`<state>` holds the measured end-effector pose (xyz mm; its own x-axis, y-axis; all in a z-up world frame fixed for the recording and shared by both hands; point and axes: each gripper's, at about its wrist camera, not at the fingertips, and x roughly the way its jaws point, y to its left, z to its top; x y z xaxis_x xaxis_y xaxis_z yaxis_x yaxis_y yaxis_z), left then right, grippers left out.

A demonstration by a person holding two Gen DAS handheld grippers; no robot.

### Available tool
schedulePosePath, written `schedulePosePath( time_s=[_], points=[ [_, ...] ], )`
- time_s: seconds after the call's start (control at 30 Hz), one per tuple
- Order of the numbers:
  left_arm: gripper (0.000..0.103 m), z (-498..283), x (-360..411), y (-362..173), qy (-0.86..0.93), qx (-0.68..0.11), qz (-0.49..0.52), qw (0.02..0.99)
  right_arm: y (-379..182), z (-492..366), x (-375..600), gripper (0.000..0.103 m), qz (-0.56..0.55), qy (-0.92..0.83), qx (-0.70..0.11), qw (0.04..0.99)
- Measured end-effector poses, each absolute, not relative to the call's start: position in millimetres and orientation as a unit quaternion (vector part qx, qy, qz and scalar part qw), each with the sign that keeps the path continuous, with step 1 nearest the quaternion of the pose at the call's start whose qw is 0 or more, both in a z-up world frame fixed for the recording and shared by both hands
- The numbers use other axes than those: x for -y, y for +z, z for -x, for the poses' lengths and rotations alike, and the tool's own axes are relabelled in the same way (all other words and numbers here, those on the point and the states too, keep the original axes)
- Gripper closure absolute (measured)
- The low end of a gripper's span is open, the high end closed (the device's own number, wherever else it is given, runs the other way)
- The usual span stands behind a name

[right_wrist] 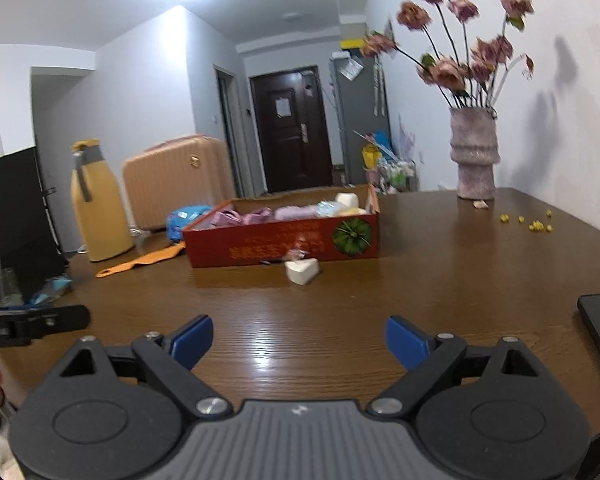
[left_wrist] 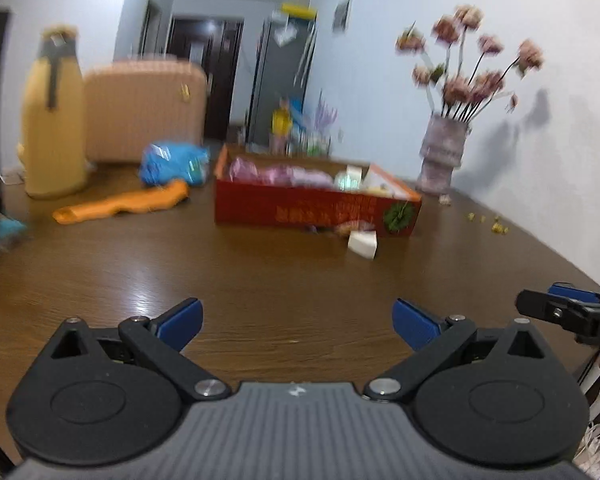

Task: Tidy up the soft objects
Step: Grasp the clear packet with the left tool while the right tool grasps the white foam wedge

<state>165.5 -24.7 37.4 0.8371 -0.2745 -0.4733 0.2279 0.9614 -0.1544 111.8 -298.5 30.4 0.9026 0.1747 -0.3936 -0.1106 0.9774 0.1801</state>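
On the brown wooden table (right_wrist: 420, 272), red box (right_wrist: 284, 240) of soft items, both grippers (left_wrist: 298, 320) (right_wrist: 299, 340) spread wide, empty.

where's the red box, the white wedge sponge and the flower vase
red box (right_wrist: 260, 246), right wrist view, on its front wall
white wedge sponge (right_wrist: 302, 271), right wrist view, on its front face
flower vase (right_wrist: 474, 152), right wrist view, mid body

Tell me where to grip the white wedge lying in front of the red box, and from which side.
Grip the white wedge across its two flat faces, near the thick end, coming from the near side with the open right gripper, which faces it more squarely. It lies on the table close against the red box, so a far-side approach looks blocked. Its pointed end probably offers less hold.
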Motion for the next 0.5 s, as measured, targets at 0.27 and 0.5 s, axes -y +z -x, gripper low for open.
schedulePosePath(
  time_s=[0.27,0.5],
  points=[
    [0.0,-275,82,38,-0.151,-0.266,0.083,0.949,22,-172,316,0.011,-0.053,0.069,-0.241,0.967],
    [0.015,-390,143,19,-0.167,-0.319,0.082,0.929,13,-222,326,0.011,-0.055,0.072,-0.262,0.961]
  ],
)
